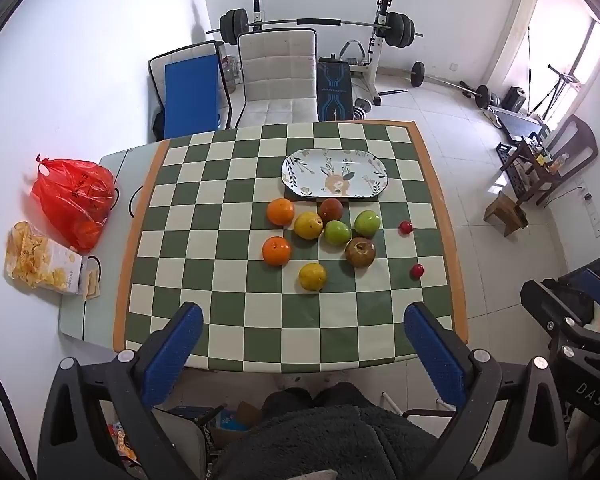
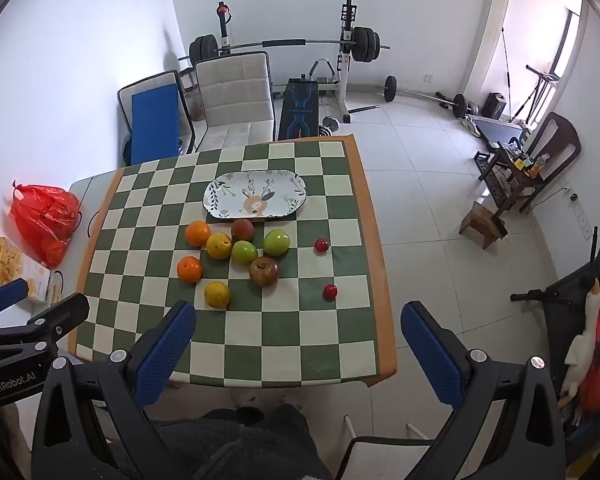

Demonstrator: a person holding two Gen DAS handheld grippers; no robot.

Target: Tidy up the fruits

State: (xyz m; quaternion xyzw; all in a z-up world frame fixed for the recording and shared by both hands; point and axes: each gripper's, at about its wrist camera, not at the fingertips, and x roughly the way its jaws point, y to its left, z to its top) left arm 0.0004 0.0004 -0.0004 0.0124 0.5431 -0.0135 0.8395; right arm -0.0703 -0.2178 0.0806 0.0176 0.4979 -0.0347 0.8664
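Several fruits lie loose on the green-and-cream checkered table [image 1: 228, 320]: two oranges [image 1: 276, 251], two yellow fruits [image 1: 312, 276], two green apples [image 1: 367, 223], two brownish-red fruits [image 1: 360, 252] and two small red fruits [image 1: 417, 270]. An empty oval plate with a deer picture [image 1: 335, 178] sits just behind them; it also shows in the right wrist view [image 2: 255, 196]. My left gripper [image 1: 303, 312] is open and empty above the table's near edge. My right gripper [image 2: 298, 312] is open and empty, beside the left, over the near right edge.
A red plastic bag [image 1: 74, 196] and a snack box [image 1: 40, 258] lie on the table's left end. Two chairs [image 1: 278, 76] stand behind the table, with a weight bench and barbell [image 1: 320, 24] beyond. A wooden stool [image 1: 504, 212] and side table stand at the right.
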